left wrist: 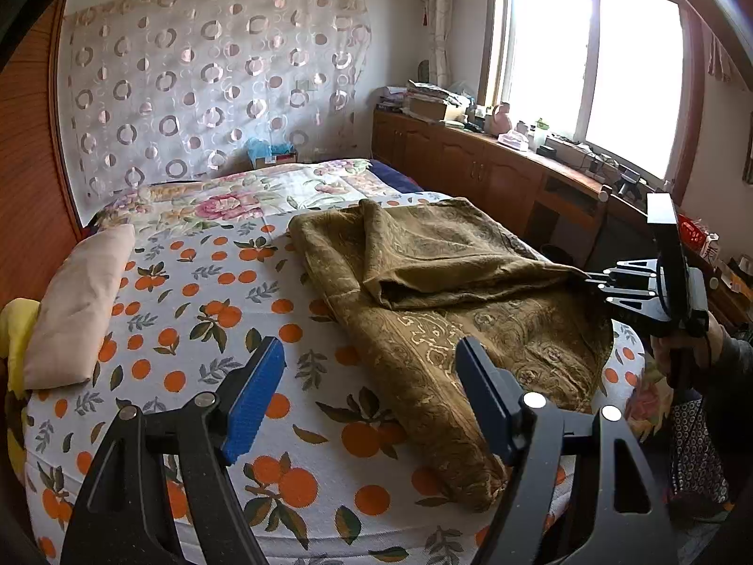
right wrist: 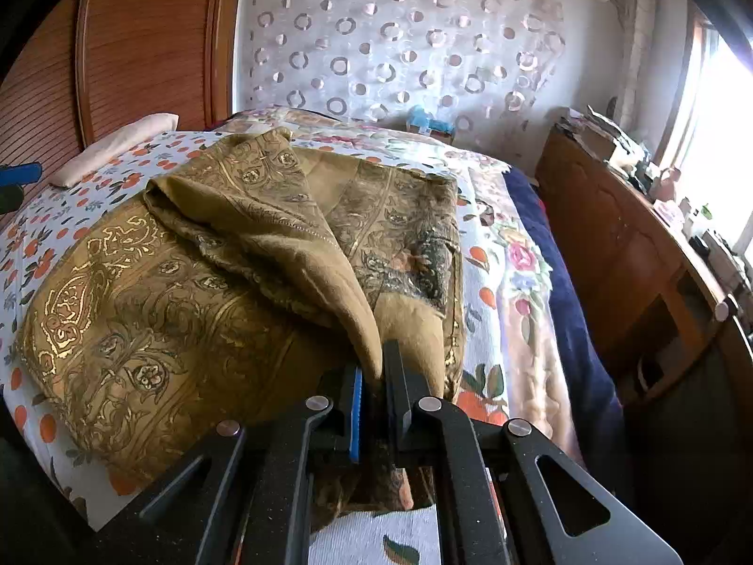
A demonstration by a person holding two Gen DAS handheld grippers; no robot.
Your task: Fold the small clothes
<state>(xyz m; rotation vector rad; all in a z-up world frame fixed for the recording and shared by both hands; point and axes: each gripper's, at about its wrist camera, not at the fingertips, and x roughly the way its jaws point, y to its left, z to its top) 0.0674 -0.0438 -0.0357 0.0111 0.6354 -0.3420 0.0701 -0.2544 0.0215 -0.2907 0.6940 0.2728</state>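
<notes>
An olive-brown patterned cloth (left wrist: 447, 301) lies partly folded on the bed, with one flap pulled across its top. It also shows in the right wrist view (right wrist: 188, 292). My left gripper (left wrist: 372, 367) is open and empty, hovering above the cloth's near left edge. My right gripper (right wrist: 374, 367) is shut on a bunched corner of the cloth. It appears in the left wrist view (left wrist: 590, 280) at the cloth's right edge, held by a hand.
The bed sheet (left wrist: 226, 282) has an orange fruit print. A pink pillow (left wrist: 75, 301) lies at the bed's left edge. A wooden cabinet (left wrist: 470, 160) with clutter runs under the window on the right. A wooden headboard (right wrist: 141, 47) stands at the left.
</notes>
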